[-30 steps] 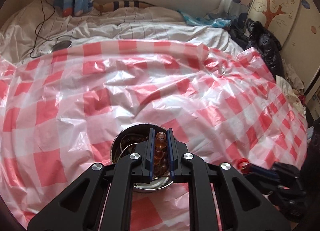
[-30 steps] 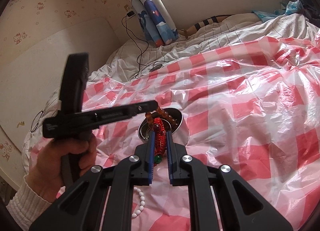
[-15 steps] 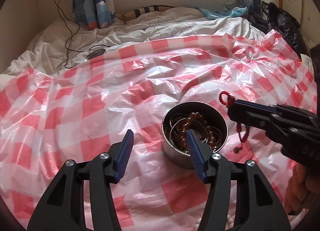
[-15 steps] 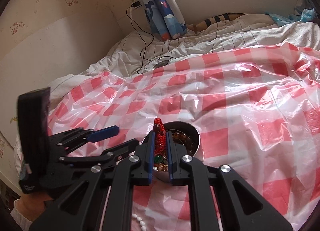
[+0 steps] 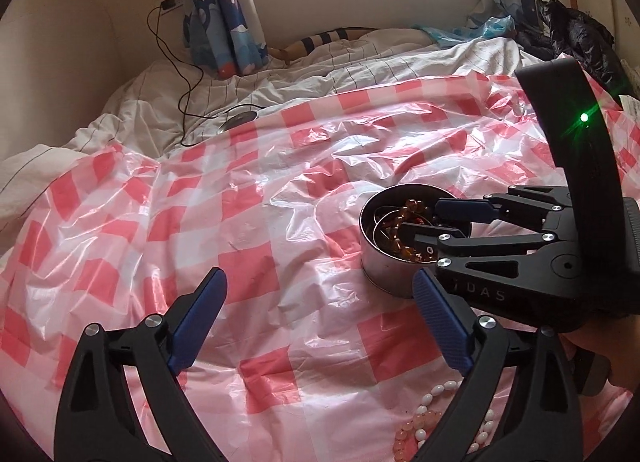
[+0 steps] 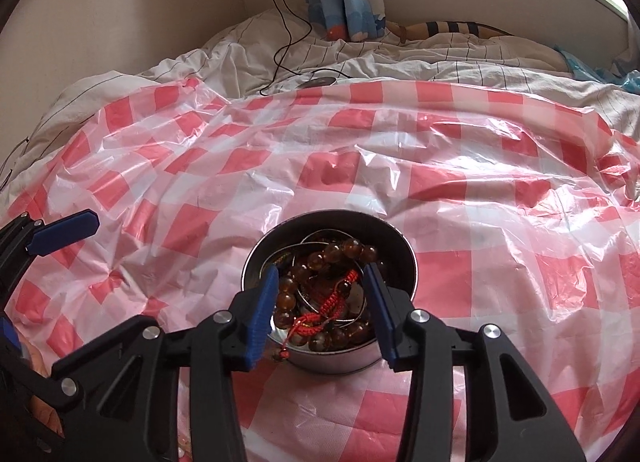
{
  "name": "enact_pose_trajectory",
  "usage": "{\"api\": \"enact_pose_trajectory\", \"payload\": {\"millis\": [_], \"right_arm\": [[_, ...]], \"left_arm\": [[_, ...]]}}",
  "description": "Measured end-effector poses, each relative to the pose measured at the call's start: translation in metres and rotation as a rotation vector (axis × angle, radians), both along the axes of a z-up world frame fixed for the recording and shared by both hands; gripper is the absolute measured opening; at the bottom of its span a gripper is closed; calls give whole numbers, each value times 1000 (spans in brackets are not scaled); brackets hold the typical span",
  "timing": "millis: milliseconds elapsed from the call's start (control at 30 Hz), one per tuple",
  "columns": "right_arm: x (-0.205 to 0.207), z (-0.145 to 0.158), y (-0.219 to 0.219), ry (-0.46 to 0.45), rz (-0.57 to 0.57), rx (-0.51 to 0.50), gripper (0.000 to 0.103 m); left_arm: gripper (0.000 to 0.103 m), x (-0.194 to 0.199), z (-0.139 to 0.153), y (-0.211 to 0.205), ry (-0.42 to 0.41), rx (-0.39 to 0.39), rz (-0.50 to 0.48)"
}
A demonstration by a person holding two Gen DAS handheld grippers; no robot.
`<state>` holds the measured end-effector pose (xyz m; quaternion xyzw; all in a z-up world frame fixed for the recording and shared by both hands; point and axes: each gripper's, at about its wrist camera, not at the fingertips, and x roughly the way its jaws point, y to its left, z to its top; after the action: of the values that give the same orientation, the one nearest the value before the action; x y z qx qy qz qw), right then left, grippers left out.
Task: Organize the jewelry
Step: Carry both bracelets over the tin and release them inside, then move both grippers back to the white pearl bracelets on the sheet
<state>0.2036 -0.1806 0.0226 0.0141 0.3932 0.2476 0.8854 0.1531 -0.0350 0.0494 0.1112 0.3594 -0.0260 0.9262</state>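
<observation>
- A round metal tin (image 6: 332, 358) stands on a red-and-white checked plastic sheet (image 6: 480, 198) spread over a bed, at the lower centre of the right wrist view and at centre right of the left wrist view.
- Inside the tin lie brown amber-like beads (image 6: 320, 260), thin metal bangles (image 6: 316, 306) and a red braided cord bracelet (image 6: 330, 302); one end of the red cord hangs over the tin's near rim.
- The right gripper (image 6: 320, 310) hovers over the tin's mouth, its blue pads apart and opening; the red cord lies loose in the tin between them, touched by neither pad.
- The left gripper (image 5: 320, 326) is at the bottom of its own view, spread wide and opening, with only the checked sheet between its pads.
- At the lower right of the left wrist view, a strand of white beads (image 5: 434, 394) and a pink bead strand (image 5: 416, 426) lie on the sheet, outside the tin.
- A black cable (image 6: 288, 34) runs from a wall socket at upper left down onto striped white bedding (image 6: 248, 50).
</observation>
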Motion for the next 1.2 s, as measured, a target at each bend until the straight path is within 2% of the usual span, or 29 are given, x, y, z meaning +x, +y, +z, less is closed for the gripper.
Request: {"api": "enact_pose_trajectory", "payload": {"millis": [267, 633, 900, 1033, 1133, 1200], "right_arm": [[-7, 14, 1, -26, 10, 14, 50], [-11, 16, -1, -25, 14, 14, 54], [-28, 28, -25, -5, -1, 29, 54], [-50, 33, -25, 34, 68, 45, 54], [-81, 21, -18, 75, 120, 21, 45], [-97, 5, -12, 111, 132, -1, 41]], "left_arm": [[91, -2, 1, 1, -18, 15, 1], [93, -5, 3, 0, -42, 32, -15], [94, -5, 7, 7, -59, 28, -6], [95, 0, 4, 18, -23, -29, 7], [95, 3, 3, 29, 9, -116, 12], [95, 4, 3, 34, 16, -143, 21]]}}
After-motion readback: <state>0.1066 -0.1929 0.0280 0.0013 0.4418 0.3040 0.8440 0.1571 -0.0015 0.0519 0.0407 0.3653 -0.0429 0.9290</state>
